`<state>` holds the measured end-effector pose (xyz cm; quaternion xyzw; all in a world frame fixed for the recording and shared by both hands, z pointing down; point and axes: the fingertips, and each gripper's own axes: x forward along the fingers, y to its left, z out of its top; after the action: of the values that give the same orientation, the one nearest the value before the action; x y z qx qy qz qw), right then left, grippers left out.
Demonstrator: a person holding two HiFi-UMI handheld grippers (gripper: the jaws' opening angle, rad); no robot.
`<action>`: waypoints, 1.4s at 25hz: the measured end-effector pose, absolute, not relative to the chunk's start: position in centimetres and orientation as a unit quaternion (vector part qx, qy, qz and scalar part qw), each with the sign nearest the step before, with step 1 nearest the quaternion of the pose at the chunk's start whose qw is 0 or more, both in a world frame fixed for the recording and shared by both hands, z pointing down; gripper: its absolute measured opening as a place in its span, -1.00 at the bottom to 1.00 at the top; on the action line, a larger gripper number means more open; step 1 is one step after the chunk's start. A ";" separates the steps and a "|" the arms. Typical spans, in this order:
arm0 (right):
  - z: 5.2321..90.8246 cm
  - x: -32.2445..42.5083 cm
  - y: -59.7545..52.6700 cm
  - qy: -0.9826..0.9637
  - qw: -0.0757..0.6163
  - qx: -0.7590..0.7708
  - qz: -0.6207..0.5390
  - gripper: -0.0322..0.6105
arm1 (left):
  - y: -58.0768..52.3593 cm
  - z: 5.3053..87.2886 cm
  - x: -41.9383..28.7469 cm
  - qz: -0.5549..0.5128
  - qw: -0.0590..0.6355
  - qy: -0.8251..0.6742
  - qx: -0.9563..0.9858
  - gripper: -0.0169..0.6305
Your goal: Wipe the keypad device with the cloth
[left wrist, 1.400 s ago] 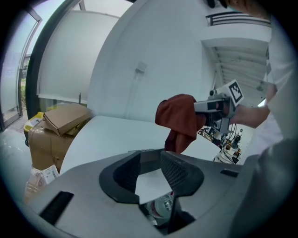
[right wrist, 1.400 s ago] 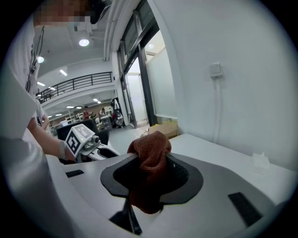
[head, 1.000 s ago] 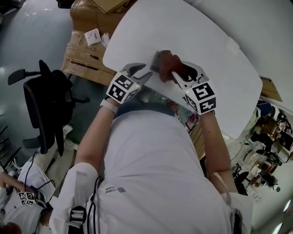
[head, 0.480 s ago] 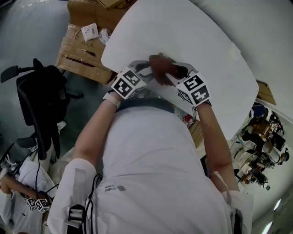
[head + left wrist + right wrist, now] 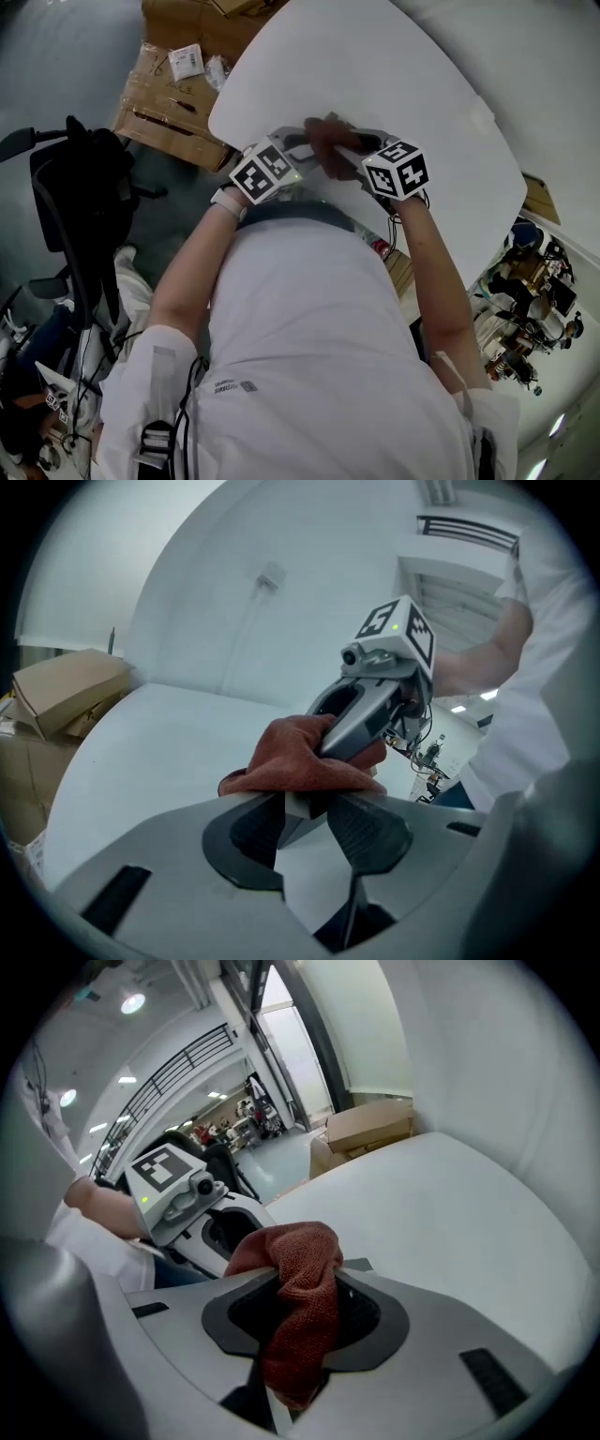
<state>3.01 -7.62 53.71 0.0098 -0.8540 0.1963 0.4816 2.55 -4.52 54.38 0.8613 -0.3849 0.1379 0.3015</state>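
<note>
Cloth (image 5: 296, 1321) pinched in right gripper (image 5: 307, 1281).

Rough, nubbly woven cloth (image 5: 300, 1316); smooth matt table (image 5: 422, 103); dull creased cardboard boxes (image 5: 164, 103)

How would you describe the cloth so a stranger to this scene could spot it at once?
Start at the big white table. At its edge nearest the person, the right gripper pinches the cloth between its jaws. It is the only rust-red, soft, towelling thing among smooth white and grey hardware.
</note>
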 end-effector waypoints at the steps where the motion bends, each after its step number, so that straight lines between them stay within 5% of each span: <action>1: 54.0 3.0 -7.9 -0.852 0.480 0.015 0.211 -0.49 | -4.5 54.4 2.6 0.137 0.303 -0.385 0.861 -0.50; 35: 61.2 2.9 -15.8 -0.811 0.509 0.146 0.250 -0.49 | -4.3 54.5 2.6 0.144 0.308 -0.406 0.848 -0.52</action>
<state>2.95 -15.75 61.19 0.1460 -0.8105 0.2502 0.5090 2.56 -4.32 54.53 0.8482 -0.4061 0.1437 0.3083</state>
